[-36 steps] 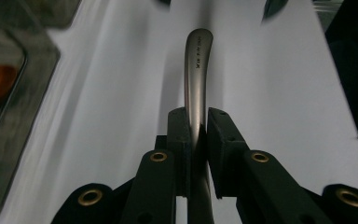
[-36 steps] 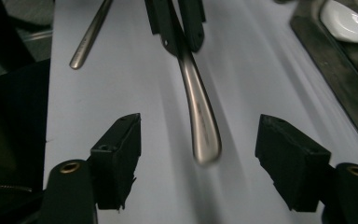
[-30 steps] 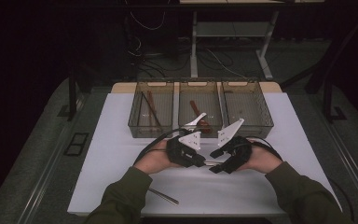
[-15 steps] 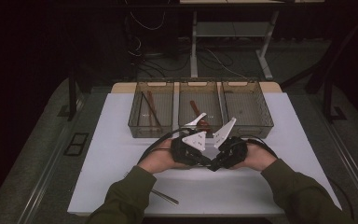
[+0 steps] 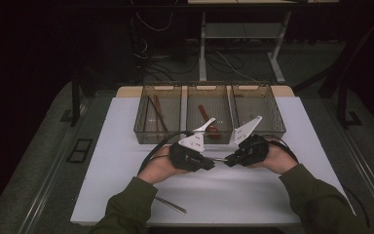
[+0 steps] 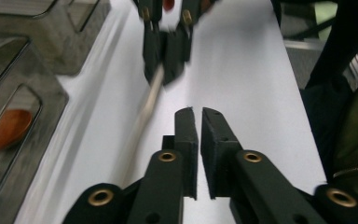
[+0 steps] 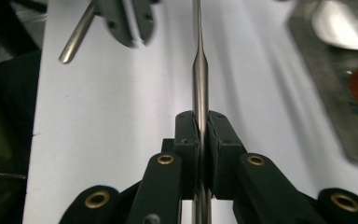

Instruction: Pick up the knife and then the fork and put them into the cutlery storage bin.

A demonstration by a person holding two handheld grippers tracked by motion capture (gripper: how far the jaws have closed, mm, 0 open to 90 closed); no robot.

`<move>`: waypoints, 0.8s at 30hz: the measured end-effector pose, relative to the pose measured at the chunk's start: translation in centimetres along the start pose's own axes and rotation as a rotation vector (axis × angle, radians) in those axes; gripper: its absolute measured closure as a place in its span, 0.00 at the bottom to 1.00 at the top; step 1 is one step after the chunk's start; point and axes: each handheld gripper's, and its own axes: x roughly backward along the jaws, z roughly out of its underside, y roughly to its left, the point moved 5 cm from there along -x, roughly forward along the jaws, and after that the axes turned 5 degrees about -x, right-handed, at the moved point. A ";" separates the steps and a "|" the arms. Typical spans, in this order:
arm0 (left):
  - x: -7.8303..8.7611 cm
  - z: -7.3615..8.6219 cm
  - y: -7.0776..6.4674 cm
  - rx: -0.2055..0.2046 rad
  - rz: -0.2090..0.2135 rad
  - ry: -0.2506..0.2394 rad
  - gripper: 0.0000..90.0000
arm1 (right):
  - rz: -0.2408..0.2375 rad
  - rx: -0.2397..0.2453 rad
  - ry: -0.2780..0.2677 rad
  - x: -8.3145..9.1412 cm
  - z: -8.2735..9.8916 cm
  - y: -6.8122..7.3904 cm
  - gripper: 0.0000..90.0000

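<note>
Nearest edge of the white tabletop [image 5: 126, 170]: spare metal rod [image 5: 170, 205] lying loose by the left sleeve, untouched.

Mid-table — a hand-over in hand. Right gripper [image 7: 202, 114] pressed together on a slim steel utensil handle [image 7: 200, 70], shaft running straight out from between the pads, held roughly level just above the surface. Left gripper [image 6: 196, 109] facing it tip to tip, jaws just been opening to a narrow slit, nothing between them. Handle passing just beside its pads in the left gripper view.

For a clean finish to this step:
- Keep the right pinch firm and square on the shaft, no rolling.
- Draw the left gripper back along its own line before lifting, to avoid knocking the free end.
- Carry level toward the bins, then lower in over the wall rather than dropping from height.

Beyond the hands: three clear bins [image 5: 156, 139] side by side at the far edge of the white top.
- Left bin: brown sticks [image 5: 158, 112].
- Middle bin: red spoon [image 5: 207, 117].
- Right bin: something pale — possibly another metal piece, too dim to be sure.

Farther off: dark room, grey floor, desk legs [image 5: 202, 53], tangle of cables [image 5: 224, 61] beneath.
</note>
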 end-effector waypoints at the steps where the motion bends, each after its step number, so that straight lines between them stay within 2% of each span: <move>1: 0.2 0.2 -0.1 0.014 -0.006 -0.008 0.88 | 0.014 -0.005 -0.008 0.5 0.1 -0.3 0.93; 4: 0.8 1.0 -0.3 0.039 -0.036 -0.016 0.80 | 0.053 -0.035 -0.034 2.1 0.2 -1.2 0.93; 8: 1.3 2.4 -0.7 0.101 -0.084 -0.033 0.69 | 0.103 -0.084 -0.079 4.3 0.3 -2.6 0.93; 14: 2.3 5.0 -0.9 0.180 -0.156 -0.037 0.54 | 0.211 -0.201 -0.127 7.4 0.7 -5.5 0.93; 16: 2.6 5.9 -1.1 0.209 -0.174 -0.029 0.51 | 0.250 -0.238 -0.138 8.2 1.0 -6.6 0.93; 19: 3.1 7.1 -1.4 0.231 -0.201 -0.010 0.45 | 0.304 -0.292 -0.149 9.1 1.6 -8.2 0.93; 24: 3.9 8.6 -2.0 0.278 -0.244 -0.014 0.36 | 0.387 -0.390 -0.157 10.2 2.6 -10.6 0.93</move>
